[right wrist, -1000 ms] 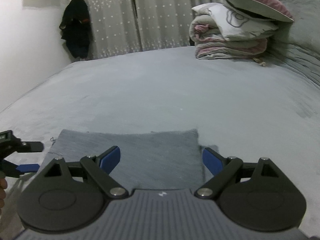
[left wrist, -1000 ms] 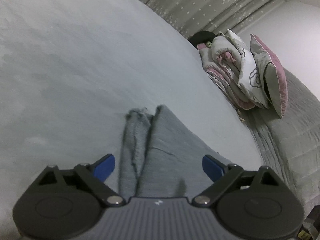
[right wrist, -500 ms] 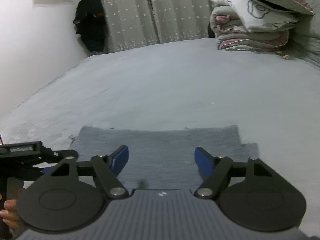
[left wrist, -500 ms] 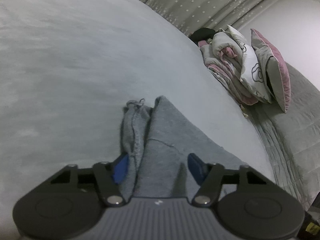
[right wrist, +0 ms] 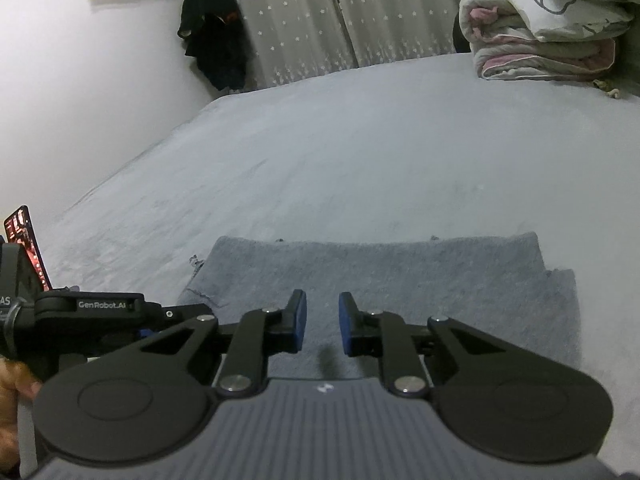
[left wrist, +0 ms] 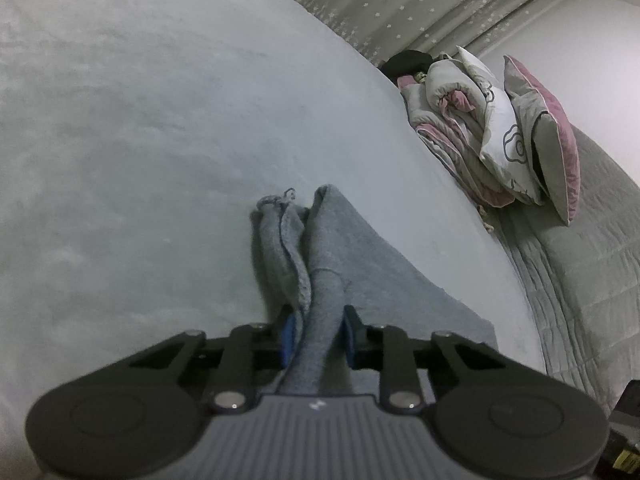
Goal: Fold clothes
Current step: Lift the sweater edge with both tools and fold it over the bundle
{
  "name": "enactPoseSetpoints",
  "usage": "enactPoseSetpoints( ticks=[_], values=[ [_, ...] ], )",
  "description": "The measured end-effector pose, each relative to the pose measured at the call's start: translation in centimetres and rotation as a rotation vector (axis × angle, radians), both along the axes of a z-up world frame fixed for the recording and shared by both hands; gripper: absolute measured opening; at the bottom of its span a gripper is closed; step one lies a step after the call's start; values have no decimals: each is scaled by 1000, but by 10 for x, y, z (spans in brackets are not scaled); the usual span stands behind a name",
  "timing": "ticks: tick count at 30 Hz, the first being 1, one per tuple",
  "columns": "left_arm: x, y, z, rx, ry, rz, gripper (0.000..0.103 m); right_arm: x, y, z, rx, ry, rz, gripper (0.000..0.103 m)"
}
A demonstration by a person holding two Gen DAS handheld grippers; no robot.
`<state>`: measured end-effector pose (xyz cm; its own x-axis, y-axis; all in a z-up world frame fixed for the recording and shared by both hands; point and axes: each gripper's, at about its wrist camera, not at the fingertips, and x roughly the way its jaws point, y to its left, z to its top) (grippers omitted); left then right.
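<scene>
— Starting nearest: what has hold of the grey garment (right wrist: 400, 280)?

— The left hand-held gripper (left wrist: 318, 334) is clamped on a bunched ridge of it at its left end, blue pads (left wrist: 289, 336) pressing the cloth from both sides. The right hand-held gripper (right wrist: 322, 326) sits over the garment's near edge, jaws narrowed to a small gap; whether any cloth is pinched between them, I cannot tell.

— And the garment itself?

— It lies folded flat on the bed (right wrist: 360, 160), near the bed's front edge, a lower layer sticking out past its right side.

— Room around it?

— Beyond the garment's far edge the bed cover runs bare up to the curtains (right wrist: 340, 20). Far right of the garment sits a folded quilt (right wrist: 540, 48) with a pillow (left wrist: 552, 136) against it. A dark coat (right wrist: 212, 32) hangs on the wall, far left of the garment.
</scene>
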<state>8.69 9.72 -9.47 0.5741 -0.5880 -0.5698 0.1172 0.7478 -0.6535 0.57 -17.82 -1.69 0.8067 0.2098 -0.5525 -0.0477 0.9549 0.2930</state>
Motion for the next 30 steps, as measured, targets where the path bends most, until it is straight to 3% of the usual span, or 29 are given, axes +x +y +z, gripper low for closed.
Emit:
enactPoseSetpoints(
  ticks=[7,11,16,18,25,27,30],
  values=[
    [-2,-4,24,-63,20,5,18,7,1,-15,33,81,18,18],
    [-7,-20,37,-73,6,-5,17,16,-2,-35,52,137,11,12],
    [-11,-44,51,-90,-22,-33,17,12,-10,-27,116,149,-3,17],
    [-14,-56,54,-93,-33,-53,17,10,-23,-26,220,166,-20,24],
    [-21,-101,45,-74,-55,-155,19,-8,-87,-37,695,207,-133,29],
    [-19,-109,38,-93,-44,-188,25,-17,-105,-43,833,207,-170,29],
    [-17,-117,22,-166,8,-239,30,-30,-124,-54,1021,189,-204,41]
  ],
)
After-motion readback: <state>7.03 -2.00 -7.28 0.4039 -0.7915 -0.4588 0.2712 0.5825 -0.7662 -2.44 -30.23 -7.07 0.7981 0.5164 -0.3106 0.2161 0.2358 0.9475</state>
